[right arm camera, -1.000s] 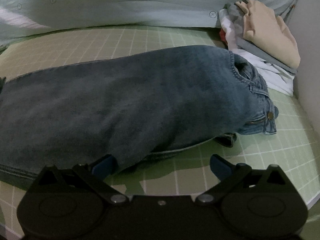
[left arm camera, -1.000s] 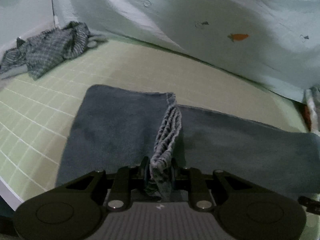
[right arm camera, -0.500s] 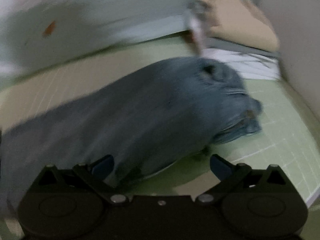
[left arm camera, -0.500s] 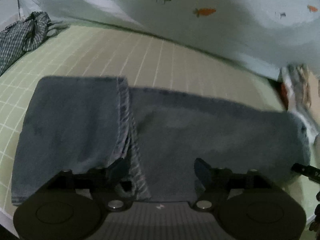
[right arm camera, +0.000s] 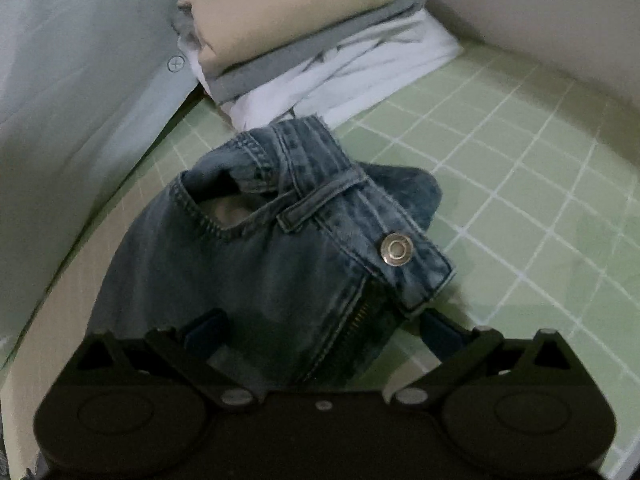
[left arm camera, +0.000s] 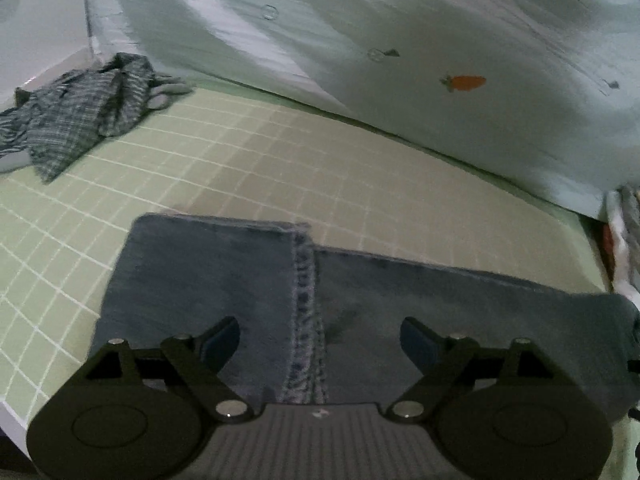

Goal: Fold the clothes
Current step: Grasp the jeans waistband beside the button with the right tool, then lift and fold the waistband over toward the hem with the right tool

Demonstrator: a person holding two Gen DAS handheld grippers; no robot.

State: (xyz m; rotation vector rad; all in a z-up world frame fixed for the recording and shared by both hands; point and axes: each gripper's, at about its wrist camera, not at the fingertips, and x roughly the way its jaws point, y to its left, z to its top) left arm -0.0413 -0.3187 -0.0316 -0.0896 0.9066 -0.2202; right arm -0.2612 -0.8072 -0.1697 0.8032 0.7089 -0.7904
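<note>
Blue jeans (left arm camera: 208, 280) lie flat on the green grid mat (left arm camera: 240, 160), their leg ends folded back so the stitched hem (left arm camera: 304, 312) runs toward me. My left gripper (left arm camera: 320, 340) hovers open over that hem, with nothing between its fingers. In the right wrist view the jeans' waistband (right arm camera: 320, 200) with its metal button (right arm camera: 396, 249) bunches up just ahead. My right gripper (right arm camera: 320, 330) is open, its fingers on either side of the zipper area without pinching it.
A stack of folded clothes (right arm camera: 304, 40), beige on grey on white, sits behind the waistband against the wall. A crumpled plaid shirt (left arm camera: 76, 112) lies at the far left. A pale printed sheet (left arm camera: 400, 40) hangs along the back. The mat's near edge (left arm camera: 12, 412) is close.
My left gripper let go of the hem and opened; the folded leg end now lies flat. My right gripper swung right from the jeans' side to the waistband.
</note>
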